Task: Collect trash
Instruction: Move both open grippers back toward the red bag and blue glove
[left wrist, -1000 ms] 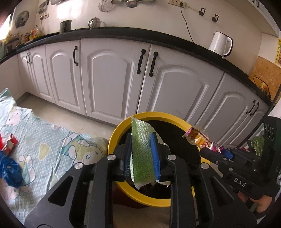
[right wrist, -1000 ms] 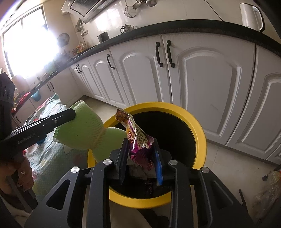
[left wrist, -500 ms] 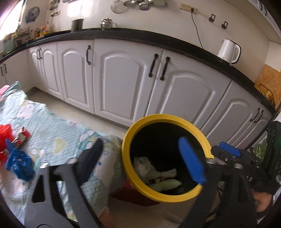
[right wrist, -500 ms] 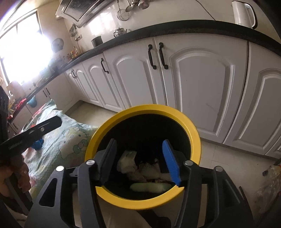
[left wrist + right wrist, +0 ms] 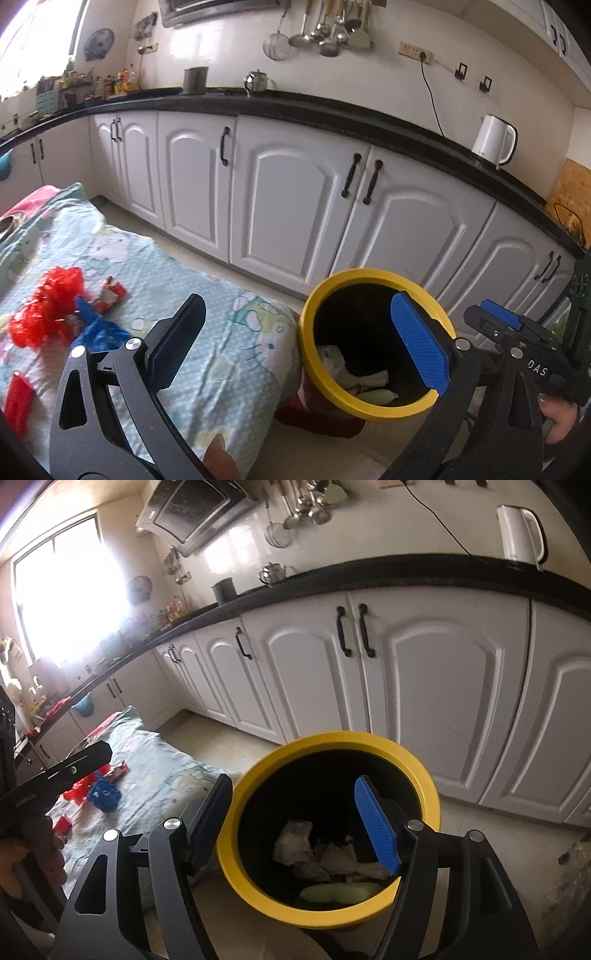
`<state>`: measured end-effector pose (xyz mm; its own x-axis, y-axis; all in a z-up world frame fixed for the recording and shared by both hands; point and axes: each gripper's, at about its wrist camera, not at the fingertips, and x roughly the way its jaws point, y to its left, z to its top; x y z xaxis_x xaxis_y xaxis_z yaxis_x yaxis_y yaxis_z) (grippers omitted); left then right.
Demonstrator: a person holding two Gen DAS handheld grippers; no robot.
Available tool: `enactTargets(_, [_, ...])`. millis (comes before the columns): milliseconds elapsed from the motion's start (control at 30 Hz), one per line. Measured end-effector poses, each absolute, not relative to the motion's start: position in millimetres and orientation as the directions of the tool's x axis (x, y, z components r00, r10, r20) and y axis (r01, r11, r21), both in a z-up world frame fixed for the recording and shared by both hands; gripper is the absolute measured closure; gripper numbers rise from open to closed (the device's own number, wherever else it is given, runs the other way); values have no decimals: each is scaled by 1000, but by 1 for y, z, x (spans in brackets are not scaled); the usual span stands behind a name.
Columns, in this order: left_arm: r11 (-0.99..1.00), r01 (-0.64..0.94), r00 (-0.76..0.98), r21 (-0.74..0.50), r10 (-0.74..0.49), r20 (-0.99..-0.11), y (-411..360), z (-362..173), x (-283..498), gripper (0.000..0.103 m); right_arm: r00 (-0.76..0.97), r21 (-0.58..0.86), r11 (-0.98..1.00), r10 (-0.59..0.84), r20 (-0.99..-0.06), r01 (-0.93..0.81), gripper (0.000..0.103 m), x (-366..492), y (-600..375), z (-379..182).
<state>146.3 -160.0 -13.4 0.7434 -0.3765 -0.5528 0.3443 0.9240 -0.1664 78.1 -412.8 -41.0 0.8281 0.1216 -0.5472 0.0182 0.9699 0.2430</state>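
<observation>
Part done – some trash binned, more left.

Left, on patterned cloth [image 5: 207, 354]: red crumpled plastic [image 5: 44, 306], blue wrapper [image 5: 98, 328], small red-white packet [image 5: 110, 293], red piece [image 5: 16, 400] at near edge – all uncollected.

Left gripper [image 5: 295, 347]: fingers spread wide, nothing between, over cloth edge beside bin.

Right of cloth, on floor: yellow-rimmed bin [image 5: 332, 738]. Inside – white crumpled paper [image 5: 293, 840], pale green piece [image 5: 340, 891], other scraps too dark to identify. Far from full.

Right gripper [image 5: 295, 819]: fingers opening, empty, above bin mouth.

Next, probably: back to cloth for red and blue pieces.
</observation>
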Motion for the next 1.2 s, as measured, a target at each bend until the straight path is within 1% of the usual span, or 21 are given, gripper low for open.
enactTargets(533, [965, 230, 843, -125, -262, -469, -96, 10, 123, 11, 845, 194, 973, 204, -494, -122, 33, 76, -350, -10])
enactTargets(767, [976, 172, 864, -133, -215, -455, -65, 13, 119, 11, 839, 179, 964, 260, -478, -197, 28, 79, -319, -2])
enactTargets(1200, [989, 68, 887, -128, -119, -446, -20, 18, 114, 11, 796, 176, 934, 357, -489, -312, 25, 89, -260, -1])
